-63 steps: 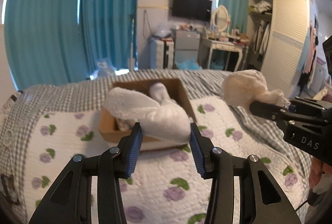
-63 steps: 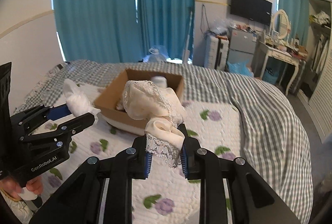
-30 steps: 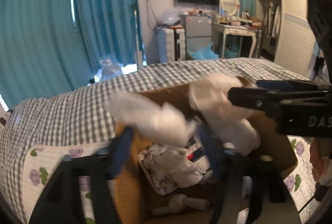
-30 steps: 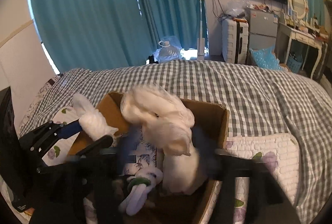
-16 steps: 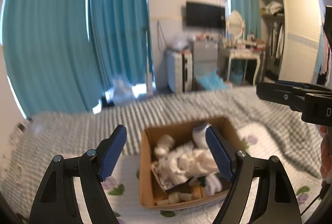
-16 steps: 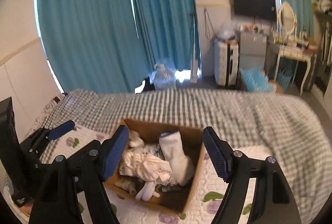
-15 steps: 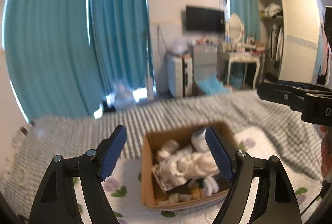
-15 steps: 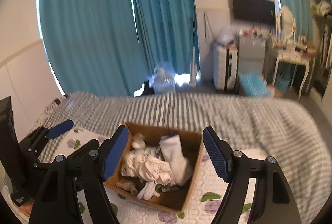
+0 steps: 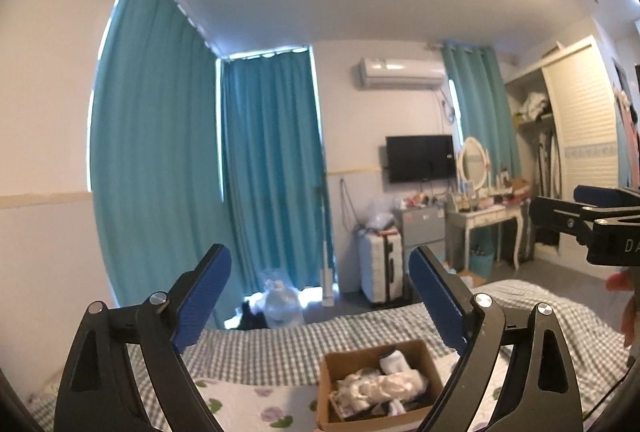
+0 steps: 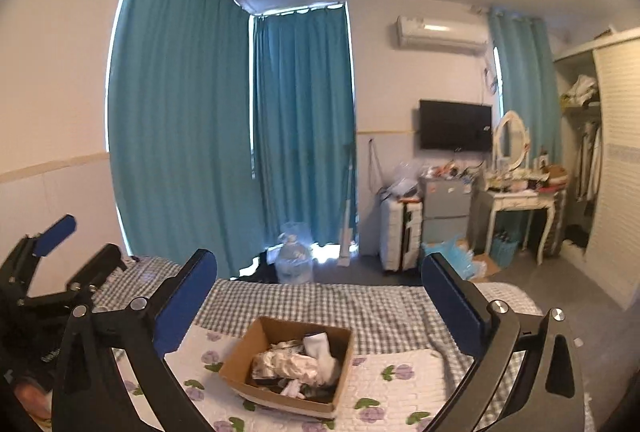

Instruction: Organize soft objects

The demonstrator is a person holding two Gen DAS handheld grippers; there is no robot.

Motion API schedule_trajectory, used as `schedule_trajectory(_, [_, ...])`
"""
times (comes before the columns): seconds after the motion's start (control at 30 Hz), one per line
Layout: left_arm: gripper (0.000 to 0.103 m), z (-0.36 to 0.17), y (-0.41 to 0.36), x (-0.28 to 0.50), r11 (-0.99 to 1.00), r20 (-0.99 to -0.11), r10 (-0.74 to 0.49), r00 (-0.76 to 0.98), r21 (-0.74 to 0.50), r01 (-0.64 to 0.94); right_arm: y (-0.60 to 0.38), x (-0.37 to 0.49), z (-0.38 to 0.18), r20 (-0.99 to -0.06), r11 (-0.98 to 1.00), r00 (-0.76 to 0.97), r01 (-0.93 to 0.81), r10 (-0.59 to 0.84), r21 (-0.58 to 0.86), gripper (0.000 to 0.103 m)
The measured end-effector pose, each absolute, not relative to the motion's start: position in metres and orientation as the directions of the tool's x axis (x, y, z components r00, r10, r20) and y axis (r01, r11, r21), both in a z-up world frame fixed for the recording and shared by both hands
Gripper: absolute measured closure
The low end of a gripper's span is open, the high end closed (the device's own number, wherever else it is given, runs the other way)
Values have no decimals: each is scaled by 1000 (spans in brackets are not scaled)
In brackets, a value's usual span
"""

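A brown cardboard box (image 10: 240,382) sits on the bed, filled with several white and cream soft items (image 10: 298,364); it also shows in the left wrist view (image 9: 326,404). My left gripper (image 9: 320,268) is open and empty, raised well above and back from the box. My right gripper (image 10: 318,276) is open and empty too, equally high. The left gripper also shows at the left edge of the right wrist view (image 10: 76,248), and the right gripper at the right edge of the left wrist view (image 9: 560,204).
The bed has a white quilt with purple flowers (image 10: 392,376) over a grey checked cover (image 10: 320,304). Behind it are teal curtains (image 10: 300,136), a water jug (image 10: 294,260), a white suitcase (image 10: 400,236), a dressing table (image 10: 516,200) and a wardrobe (image 10: 616,172).
Both grippers let go of their soft items into the box, opened, and have risen and pulled back, so the box now looks smaller and lower in both views.
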State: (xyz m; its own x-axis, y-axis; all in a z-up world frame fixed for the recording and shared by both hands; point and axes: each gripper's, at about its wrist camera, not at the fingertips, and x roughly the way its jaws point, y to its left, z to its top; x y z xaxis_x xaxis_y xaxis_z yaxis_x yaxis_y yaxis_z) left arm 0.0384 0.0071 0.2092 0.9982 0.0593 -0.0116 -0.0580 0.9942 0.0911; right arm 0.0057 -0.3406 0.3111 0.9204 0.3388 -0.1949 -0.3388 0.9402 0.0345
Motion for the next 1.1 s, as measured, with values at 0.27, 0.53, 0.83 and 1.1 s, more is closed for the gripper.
schedule_trajectory(0.27, [11, 157, 15, 56, 985, -25, 149, 989, 97, -146, -340, 4, 257, -166, 929, 914, -364, 369, 62, 0])
schedule_trajectory(0.53, [11, 66, 35, 96, 987, -122, 159, 980, 26, -157, -326, 48, 158, -245, 936, 904, -350, 351, 49, 0])
schedule_trajectory(0.83, [11, 25, 36, 110, 991, -234, 135, 963, 28, -132, -312, 72, 99, -305, 942, 896, -336, 323, 11, 0])
schedule_trajectory(1.1, [11, 23, 30, 105, 994, -244, 106, 964, 16, -105, -315, 68, 95, -309, 943, 894, -330, 323, 31, 0])
